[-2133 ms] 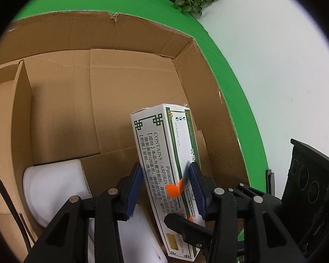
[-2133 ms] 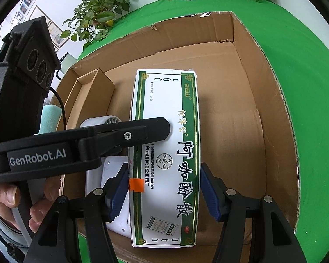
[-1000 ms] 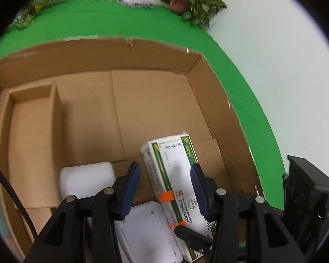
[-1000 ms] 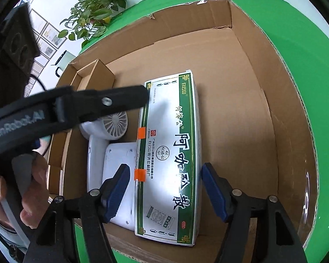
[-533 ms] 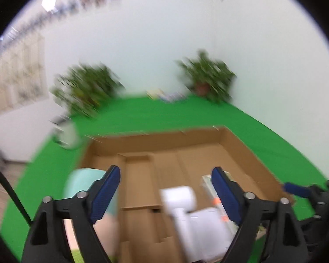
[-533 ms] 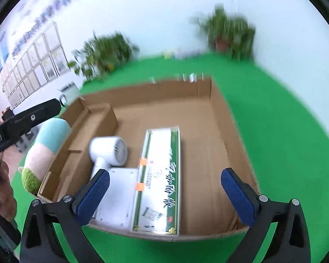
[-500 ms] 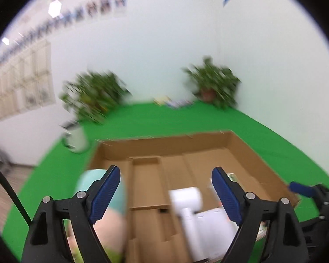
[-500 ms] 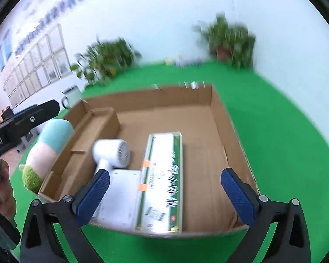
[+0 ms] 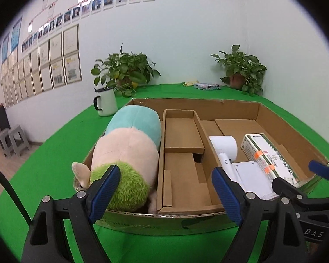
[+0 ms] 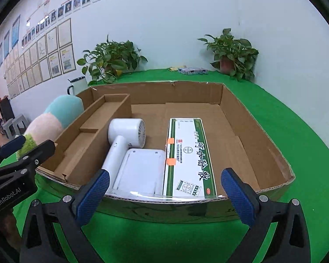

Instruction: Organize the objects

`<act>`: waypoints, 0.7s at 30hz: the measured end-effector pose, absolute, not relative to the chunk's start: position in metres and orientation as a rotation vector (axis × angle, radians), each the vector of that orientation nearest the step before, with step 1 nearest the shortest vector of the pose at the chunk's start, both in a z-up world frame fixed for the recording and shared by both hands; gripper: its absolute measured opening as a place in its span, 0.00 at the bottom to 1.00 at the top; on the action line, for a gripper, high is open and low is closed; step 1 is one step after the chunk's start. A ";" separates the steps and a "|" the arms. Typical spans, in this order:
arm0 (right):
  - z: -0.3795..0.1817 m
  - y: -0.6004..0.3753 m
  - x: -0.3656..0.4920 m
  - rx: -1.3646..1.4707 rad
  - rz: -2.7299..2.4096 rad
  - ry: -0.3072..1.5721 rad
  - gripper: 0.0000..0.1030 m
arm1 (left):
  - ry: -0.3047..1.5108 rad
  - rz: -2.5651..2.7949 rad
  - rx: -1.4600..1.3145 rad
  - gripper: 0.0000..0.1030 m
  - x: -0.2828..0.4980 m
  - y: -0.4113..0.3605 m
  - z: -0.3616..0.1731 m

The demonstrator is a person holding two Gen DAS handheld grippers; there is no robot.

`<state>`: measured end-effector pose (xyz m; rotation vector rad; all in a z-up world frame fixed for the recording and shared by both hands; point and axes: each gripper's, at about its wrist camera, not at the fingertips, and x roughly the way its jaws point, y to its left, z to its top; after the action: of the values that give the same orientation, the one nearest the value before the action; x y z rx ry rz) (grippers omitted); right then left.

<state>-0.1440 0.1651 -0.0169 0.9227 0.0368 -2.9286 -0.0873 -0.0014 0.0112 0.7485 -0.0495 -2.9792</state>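
Two hand-held grippers hover just outside the near wall of a shallow cardboard box (image 10: pixel 255 135) that sits on a green-covered bench (image 10: pixel 296 131). Both point down toward the box at a slant, side by side.

From the right wrist view, the right hand-held gripper (image 10: pixel 164 195) has its blue-padded jaws spread wide with nothing between them, held above the bench in front of the box's near rim. Beyond that rim, the wide right compartment holds a long white and green medicine carton (image 10: pixel 187 157) lying flat, its near end touching the near wall. Just left of the carton lies a flat white device (image 10: pixel 140 168), and beside that a white hair dryer (image 10: pixel 125 140) with its barrel toward the back. Bare cardboard floor lies open behind these things and to the right of the carton, up to the right wall.

From the left wrist view, the left hand-held gripper (image 9: pixel 164 192) is also spread open and empty, facing the divider walls of the narrow middle compartment (image 9: pixel 182 144), which is stepped and empty. A plush toy (image 9: pixel 127 153) in teal, cream and green fills the leftmost slot and bulges above the rim. A white mug (image 9: pixel 105 103) stands on the bench beyond the box's left corner. Two potted plants (image 10: pixel 230 52) stand along the far edge of the bench by the walls.
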 end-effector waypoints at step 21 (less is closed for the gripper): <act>-0.023 0.166 -0.145 0.851 -2.982 0.079 1.00 | -0.188 -2.923 0.760 0.94 -0.088 0.011 -0.005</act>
<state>-0.1451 0.1663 -0.0232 0.8509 0.0790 -2.9817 -0.0876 0.0106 -0.0052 0.7601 -0.1879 -2.9234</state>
